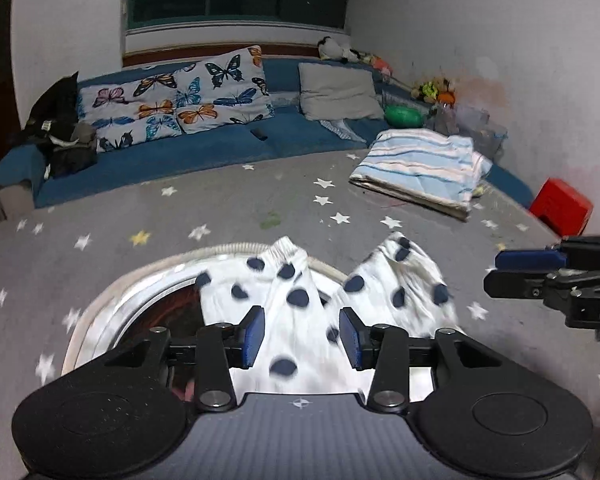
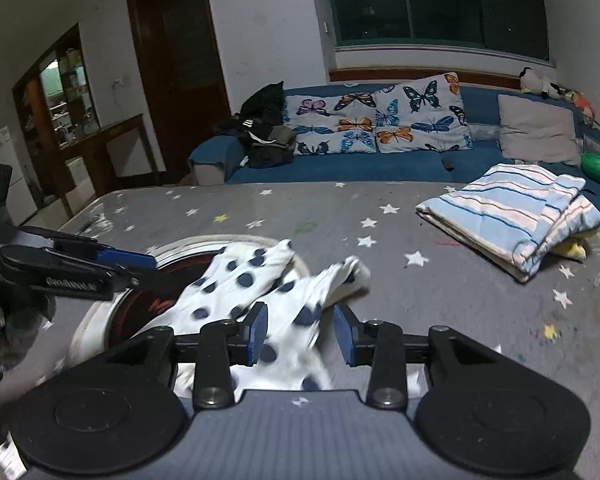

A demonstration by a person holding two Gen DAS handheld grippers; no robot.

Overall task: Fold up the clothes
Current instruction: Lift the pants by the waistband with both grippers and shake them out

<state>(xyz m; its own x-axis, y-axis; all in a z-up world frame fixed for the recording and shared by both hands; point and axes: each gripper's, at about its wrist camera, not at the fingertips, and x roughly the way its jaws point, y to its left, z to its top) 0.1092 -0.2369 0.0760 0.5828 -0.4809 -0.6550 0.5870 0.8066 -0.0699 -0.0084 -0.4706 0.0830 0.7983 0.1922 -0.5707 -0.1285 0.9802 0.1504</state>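
We count two grippers, one garment, one basin and one folded blanket on the grey star-printed mat (image 1: 220, 200). The left gripper (image 1: 302, 336) has its blue-padded jaws standing wide apart, with nothing pinched; the white polka-dot garment (image 1: 296, 308) lies under and between them, though blur keeps us from saying whether the pads touch it. The right gripper (image 2: 300, 334) is likewise spread wide, straddling one fold of the same cloth without closing on it. In the left view it juts in at 3 o'clock; in the right view the left one enters at 9 o'clock.

The garment is soft, crumpled white fabric with round navy dots and a gathered elastic edge. It splits into two lobes, one draped over the rim of the round basin (image 1: 112, 312), the other on the mat toward 1 o'clock. The basin is shallow, pale-rimmed and dark red inside.

At 2 o'clock, well apart from the garment, sits the folded blanket (image 1: 424, 164), quilted, in pale blue and white stripes. Beyond, at 12 o'clock, the blue sofa (image 1: 204, 148) carries two butterfly-print cushions (image 1: 180, 100) and one plain grey cushion (image 1: 338, 92).
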